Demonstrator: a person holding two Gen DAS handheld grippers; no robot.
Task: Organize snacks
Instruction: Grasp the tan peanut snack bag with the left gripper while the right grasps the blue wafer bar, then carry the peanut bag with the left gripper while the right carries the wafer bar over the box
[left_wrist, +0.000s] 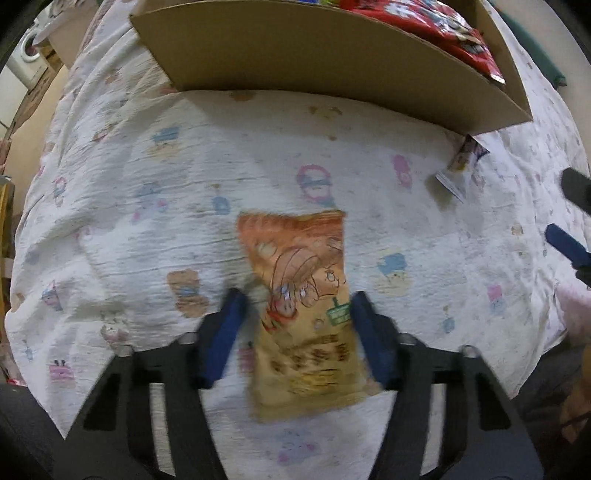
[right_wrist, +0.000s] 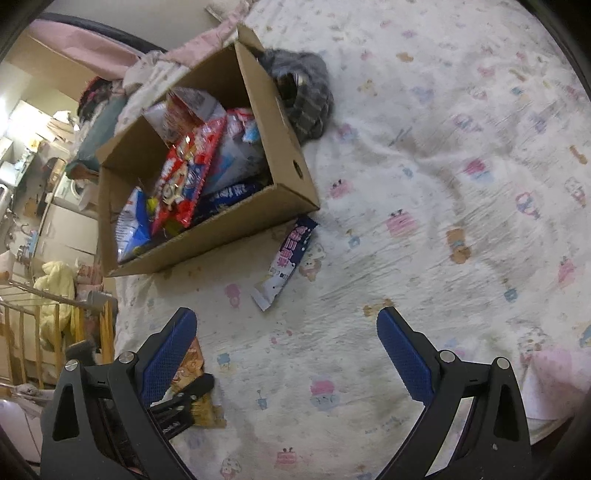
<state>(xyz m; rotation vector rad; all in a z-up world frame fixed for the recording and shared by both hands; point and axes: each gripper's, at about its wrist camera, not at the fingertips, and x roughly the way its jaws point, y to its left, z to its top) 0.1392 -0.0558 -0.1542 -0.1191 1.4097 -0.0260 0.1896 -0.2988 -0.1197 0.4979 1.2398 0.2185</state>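
Observation:
An orange snack bag (left_wrist: 306, 306) lies flat on the patterned bedsheet (left_wrist: 147, 221). My left gripper (left_wrist: 295, 299) is open, its blue fingers on either side of the bag's lower half, not closed on it. The bag also shows in the right wrist view (right_wrist: 195, 373), partly behind my left gripper there. My right gripper (right_wrist: 286, 325) is open and empty above the sheet. A purple and white snack packet (right_wrist: 284, 258) lies on the sheet beside the cardboard box (right_wrist: 229, 236), which holds several snack bags. The packet (left_wrist: 461, 166) and the box (left_wrist: 295, 55) also show in the left wrist view.
A grey plaid cloth (right_wrist: 306, 92) lies behind the box. A wooden rail (right_wrist: 55, 306) and household clutter stand past the bed's left edge. A pink cloth (right_wrist: 550, 384) lies at the right. The right gripper's fingers (left_wrist: 569, 243) show at the left view's right edge.

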